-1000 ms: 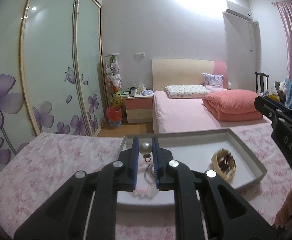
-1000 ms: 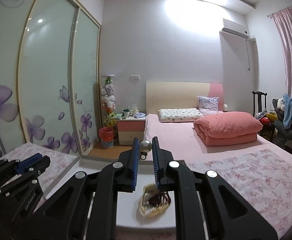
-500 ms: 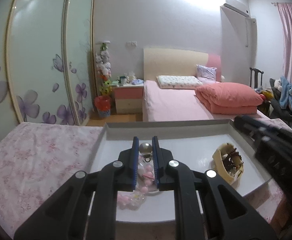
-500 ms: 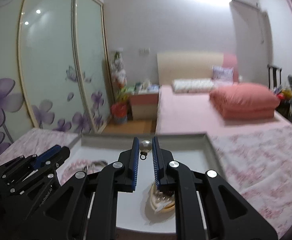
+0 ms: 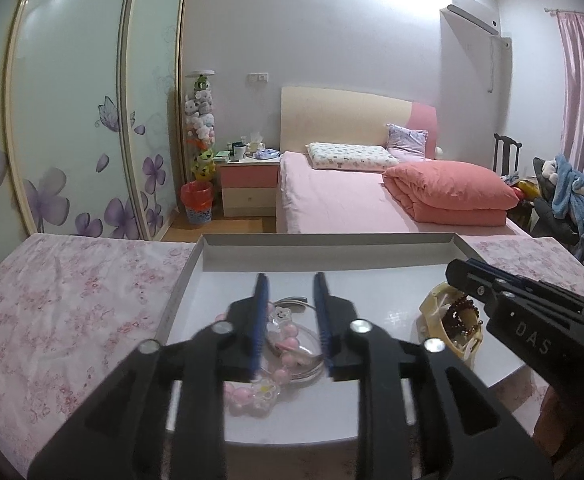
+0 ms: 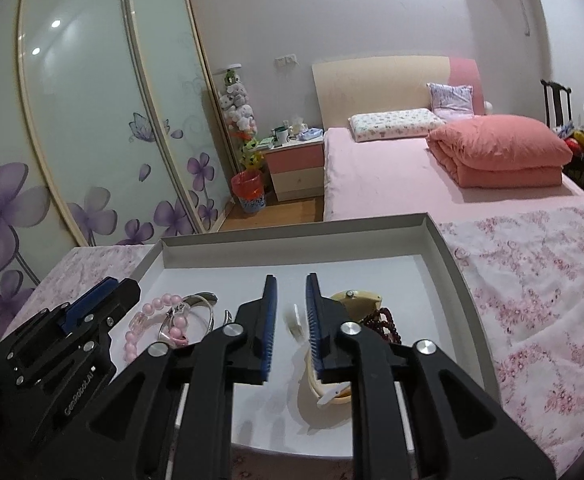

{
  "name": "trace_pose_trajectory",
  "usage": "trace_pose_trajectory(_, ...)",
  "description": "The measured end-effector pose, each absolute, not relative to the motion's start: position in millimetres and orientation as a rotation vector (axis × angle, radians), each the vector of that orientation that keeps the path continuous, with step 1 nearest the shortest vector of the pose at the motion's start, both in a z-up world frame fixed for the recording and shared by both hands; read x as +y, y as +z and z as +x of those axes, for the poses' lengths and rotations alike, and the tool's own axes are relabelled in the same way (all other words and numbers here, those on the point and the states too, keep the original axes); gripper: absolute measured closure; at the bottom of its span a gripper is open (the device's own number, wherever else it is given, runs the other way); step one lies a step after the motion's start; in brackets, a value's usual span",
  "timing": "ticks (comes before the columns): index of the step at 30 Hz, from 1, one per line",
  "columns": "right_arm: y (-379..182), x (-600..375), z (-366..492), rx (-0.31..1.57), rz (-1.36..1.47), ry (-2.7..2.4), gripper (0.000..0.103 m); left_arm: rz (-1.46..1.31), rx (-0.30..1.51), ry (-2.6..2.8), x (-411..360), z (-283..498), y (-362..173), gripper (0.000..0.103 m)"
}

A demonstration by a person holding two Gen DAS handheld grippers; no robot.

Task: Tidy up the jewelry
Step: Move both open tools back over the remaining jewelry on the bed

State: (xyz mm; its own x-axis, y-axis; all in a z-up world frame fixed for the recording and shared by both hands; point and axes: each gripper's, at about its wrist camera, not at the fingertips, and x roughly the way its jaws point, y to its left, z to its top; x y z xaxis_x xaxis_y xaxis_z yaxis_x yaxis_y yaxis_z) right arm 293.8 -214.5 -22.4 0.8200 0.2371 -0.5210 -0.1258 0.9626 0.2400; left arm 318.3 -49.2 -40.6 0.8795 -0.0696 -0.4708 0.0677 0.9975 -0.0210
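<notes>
— Reading the marks first: what writing do you see on the tools?

— The right hand-held gripper (image 5: 457, 270) carries white letters "DAS" on its black body in the left wrist view. The left hand-held gripper (image 6: 108, 284) has a longer word on its side in the right wrist view; I cannot read it surely.

— How do the jaws stand?

— Both are apart, with a clear gap between the blue pads, and nothing is held in either. The left hand-held gripper (image 5: 290, 280) hangs over the pink bead bracelet (image 5: 252, 394) and the silver bangle (image 5: 295, 364).

— Where is the jewelry?

— All lies in the white tray (image 6: 435, 240), which sits on the flowered cloth (image 6: 531, 280) of the bench. The pink bead bracelet (image 6: 150, 312) and silver bangle (image 6: 196, 300) are toward the tray's left edge. The cream dish (image 6: 355, 298), with dark red beads (image 6: 383, 324) in it, is toward the right edge, under the right hand-held gripper (image 6: 292, 280). A small pale piece (image 6: 295, 320) shows between its pads, blurred.
</notes>
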Motion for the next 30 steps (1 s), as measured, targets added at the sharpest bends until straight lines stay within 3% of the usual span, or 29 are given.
trace_pose_trajectory(2, -23, -217, 294, 0.577, 0.214, 0.192, 0.074, -0.013, 0.492, -0.075, -48, 318, -41, 0.068)
trace_pose_trajectory(21, -10, -239, 285, 0.483, 0.268, 0.123, 0.074, -0.107, 0.518, -0.107, -39, 319, -44, 0.047)
trace_pose_trajectory(30, 7, -249, 276, 0.473, 0.269, 0.103, 0.074, -0.005, 0.571, -0.186, -63, 303, -42, 0.046)
